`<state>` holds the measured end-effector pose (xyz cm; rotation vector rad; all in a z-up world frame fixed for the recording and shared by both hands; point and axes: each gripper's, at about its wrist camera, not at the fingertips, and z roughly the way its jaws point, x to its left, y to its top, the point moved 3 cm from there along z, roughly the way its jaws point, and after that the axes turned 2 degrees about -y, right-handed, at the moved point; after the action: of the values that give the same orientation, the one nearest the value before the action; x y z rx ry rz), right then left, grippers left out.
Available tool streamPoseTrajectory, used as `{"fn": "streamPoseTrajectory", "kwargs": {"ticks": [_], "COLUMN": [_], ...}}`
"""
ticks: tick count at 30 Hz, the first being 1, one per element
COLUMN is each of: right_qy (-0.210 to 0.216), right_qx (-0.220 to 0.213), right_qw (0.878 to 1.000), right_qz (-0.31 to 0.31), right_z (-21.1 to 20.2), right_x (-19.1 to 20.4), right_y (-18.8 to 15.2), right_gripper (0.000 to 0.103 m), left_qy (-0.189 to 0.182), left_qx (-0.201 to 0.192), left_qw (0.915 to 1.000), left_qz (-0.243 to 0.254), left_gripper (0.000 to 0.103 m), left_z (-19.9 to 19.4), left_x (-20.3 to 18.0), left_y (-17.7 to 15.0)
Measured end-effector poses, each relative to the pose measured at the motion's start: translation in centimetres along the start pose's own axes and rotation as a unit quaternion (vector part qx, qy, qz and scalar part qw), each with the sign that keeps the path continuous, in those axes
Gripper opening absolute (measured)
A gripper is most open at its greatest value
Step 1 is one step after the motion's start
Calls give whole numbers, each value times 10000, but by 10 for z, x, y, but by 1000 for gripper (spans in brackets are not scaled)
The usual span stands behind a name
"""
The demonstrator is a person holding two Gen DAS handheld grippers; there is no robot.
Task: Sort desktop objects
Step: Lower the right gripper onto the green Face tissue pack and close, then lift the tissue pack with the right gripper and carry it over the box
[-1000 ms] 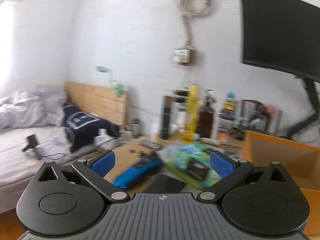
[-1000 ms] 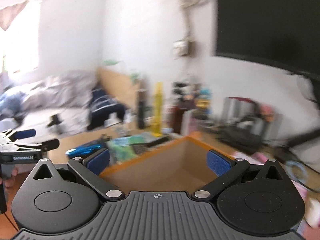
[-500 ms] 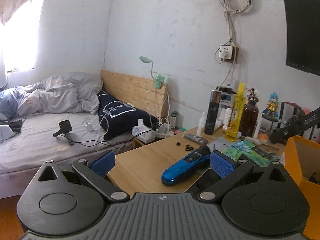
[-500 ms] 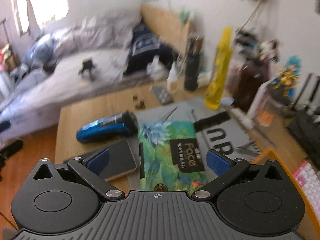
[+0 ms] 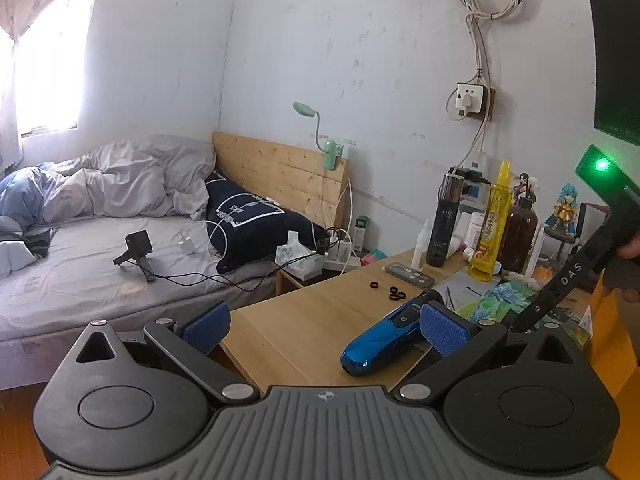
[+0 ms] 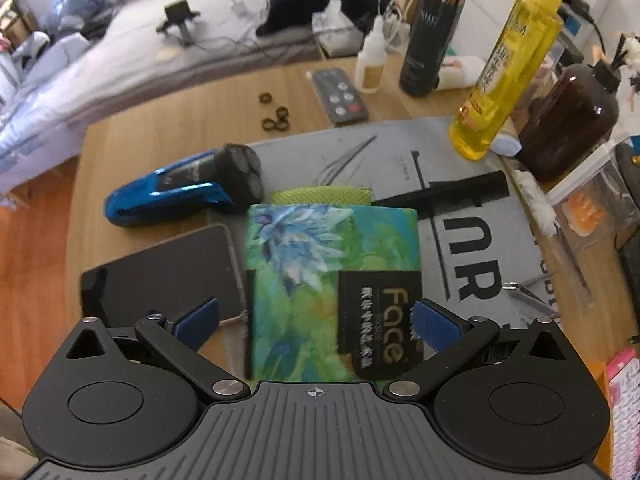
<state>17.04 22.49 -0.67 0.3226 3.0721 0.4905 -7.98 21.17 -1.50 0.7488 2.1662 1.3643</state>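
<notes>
My right gripper (image 6: 316,326) is open, hovering over a green flowered tissue pack (image 6: 320,276) that lies between its fingers on the grey desk mat (image 6: 472,184). Left of the pack lie a black phone (image 6: 160,276) and a blue electric shaver (image 6: 184,190); a black comb (image 6: 444,196) lies behind it. My left gripper (image 5: 324,326) is open and empty near the desk's left end, with the blue shaver (image 5: 384,340) just ahead of its right finger. The other gripper's black body (image 5: 592,256) with a green light reaches in from the right.
Bottles stand along the back: a yellow one (image 6: 508,60), a brown one (image 6: 568,120), a black can (image 6: 428,28). A remote (image 6: 340,96) and small black rings (image 6: 276,118) lie on the wooden desk (image 5: 304,328). An orange box (image 5: 612,340) sits at the right, a bed (image 5: 100,248) to the left.
My right gripper has tilted down and moved closer over the tissue pack. The left gripper has barely shifted; the right gripper's body now shows higher at its view's right edge.
</notes>
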Motion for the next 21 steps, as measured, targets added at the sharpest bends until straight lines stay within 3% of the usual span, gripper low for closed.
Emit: {"fn": "streamPoseTrajectory", "kwargs": {"ticks": [2,7,11,21], "right_qy": [-40,379,257,-75], "right_qx": [168,559,646,324], "right_qw": [9998,9970,9971,9982], "right_qz": [64,370,307,500], "right_z": [9,39,45,31], "right_x": [-5,-19,-15,-17], "right_y": [3,6,6,3], "right_gripper": [103,103,102,99], "left_qy": [13,-33,-13,-2], "left_qx": [19,67,86,182], "left_qw": [10000,10000,10000,9998], "left_qz": [-27,-3,-11,-25], "left_gripper": [103,103,103,103], "left_z": [0,0,2,3], "left_x": [2,3,4,8], "left_y": [-1,-2,-1,-4]}}
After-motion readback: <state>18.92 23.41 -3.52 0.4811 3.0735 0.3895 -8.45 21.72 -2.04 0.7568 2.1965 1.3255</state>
